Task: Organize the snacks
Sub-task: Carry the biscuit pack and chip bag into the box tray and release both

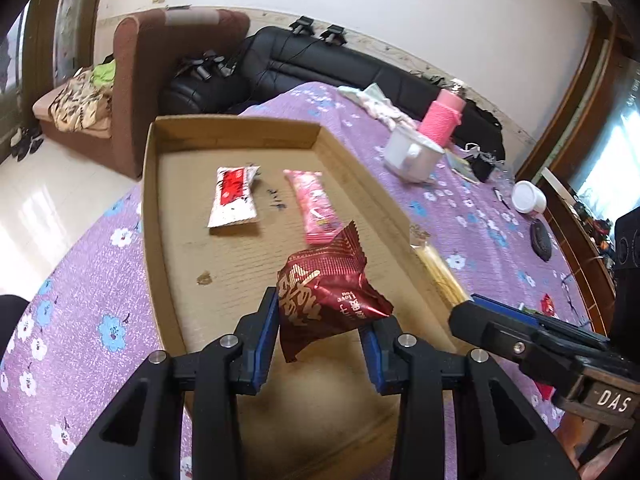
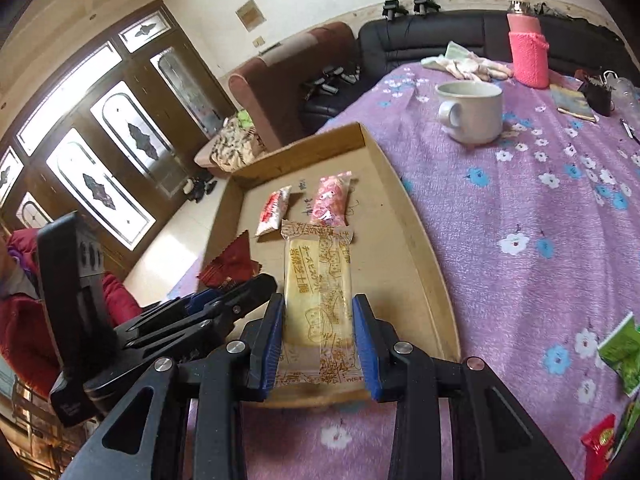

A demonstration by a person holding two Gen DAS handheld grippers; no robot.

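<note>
A shallow cardboard box (image 1: 168, 264) lies on the purple flowered tablecloth; it also shows in the right wrist view (image 2: 420, 248). In it lie a white-and-red snack packet (image 1: 233, 197) (image 2: 275, 210) and a pink packet (image 1: 316, 205) (image 2: 331, 199). My left gripper (image 1: 324, 316) is shut on a dark red snack packet (image 1: 328, 296) and holds it above the box's near part; that packet shows in the right wrist view (image 2: 232, 264). My right gripper (image 2: 318, 332) is shut on a clear-wrapped yellow biscuit packet (image 2: 318, 288) over the box's near end. The right gripper's fingers (image 1: 500, 320) show beside the left one.
A white mug (image 2: 472, 114), a pink-sleeved bottle (image 2: 526, 48), gloves (image 2: 468, 65) and a white lidded jar (image 1: 528, 197) stand on the table beyond the box. Green (image 2: 624, 352) and red (image 2: 600, 444) snack packets lie at the right. Sofas stand behind.
</note>
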